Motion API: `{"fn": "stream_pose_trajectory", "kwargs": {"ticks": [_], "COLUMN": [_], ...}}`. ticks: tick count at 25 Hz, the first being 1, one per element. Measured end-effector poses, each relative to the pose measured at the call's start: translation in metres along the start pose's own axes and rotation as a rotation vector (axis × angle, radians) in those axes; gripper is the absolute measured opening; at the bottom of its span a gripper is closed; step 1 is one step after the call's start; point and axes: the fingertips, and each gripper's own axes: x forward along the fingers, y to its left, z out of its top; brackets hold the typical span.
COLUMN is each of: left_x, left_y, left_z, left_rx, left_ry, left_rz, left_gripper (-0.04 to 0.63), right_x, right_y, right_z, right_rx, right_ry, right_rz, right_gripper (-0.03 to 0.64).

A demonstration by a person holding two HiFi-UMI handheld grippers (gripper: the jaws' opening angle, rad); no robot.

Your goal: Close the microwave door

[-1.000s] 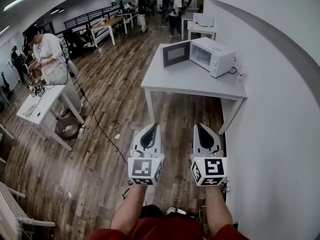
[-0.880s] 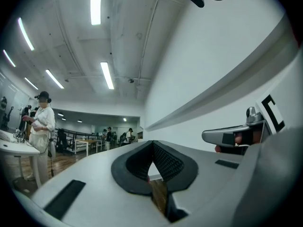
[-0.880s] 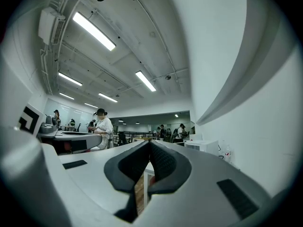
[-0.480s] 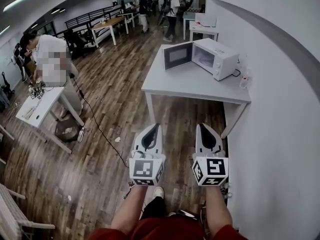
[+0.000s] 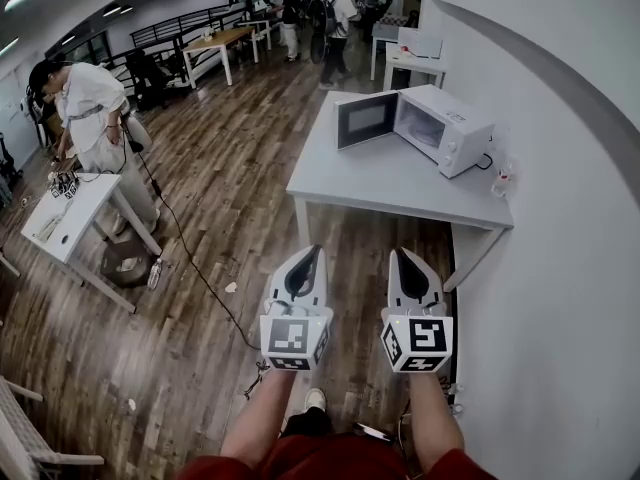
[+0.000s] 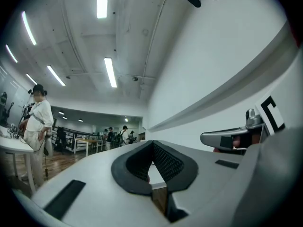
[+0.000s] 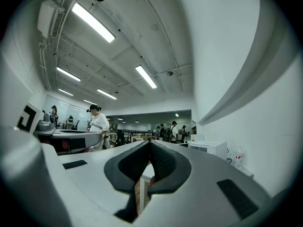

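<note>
Head view up high, staring steeply down; left tool (image 5: 308,254) and right tool (image 5: 399,254) sit close at lower centre, the table (image 5: 380,183) with the microwave (image 5: 445,128) well off at upper right; each gripper view rides low on its own tool, looking nearly level along it into the room; all three share the person in white (image 5: 90,108) and the right-hand wall (image 5: 560,218).

Likely an open lab workspace, white tables (image 5: 380,183), wood floor (image 5: 230,158), ceiling strip lights (image 7: 93,21), people (image 5: 88,108) standing about
</note>
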Motion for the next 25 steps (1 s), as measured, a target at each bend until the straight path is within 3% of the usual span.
{"fn": "stream_pose_trajectory", "kwargs": {"ticks": [12, 25], "left_x": [0.087, 0.141], "left_y": [0.076, 0.116], "left_z": [-0.019, -0.031], "left_rx": [-0.036, -0.04], "left_ry": [0.0, -0.005], "left_rz": [-0.023, -0.05], "left_gripper": [0.028, 0.028], "right_x": [0.111, 0.177], "right_y": [0.005, 0.003], "right_z": [-0.015, -0.024], "right_rx": [-0.03, -0.026], "right_ry": [0.022, 0.014], "right_rz": [-0.028, -0.055], "right_gripper": [0.021, 0.021]}}
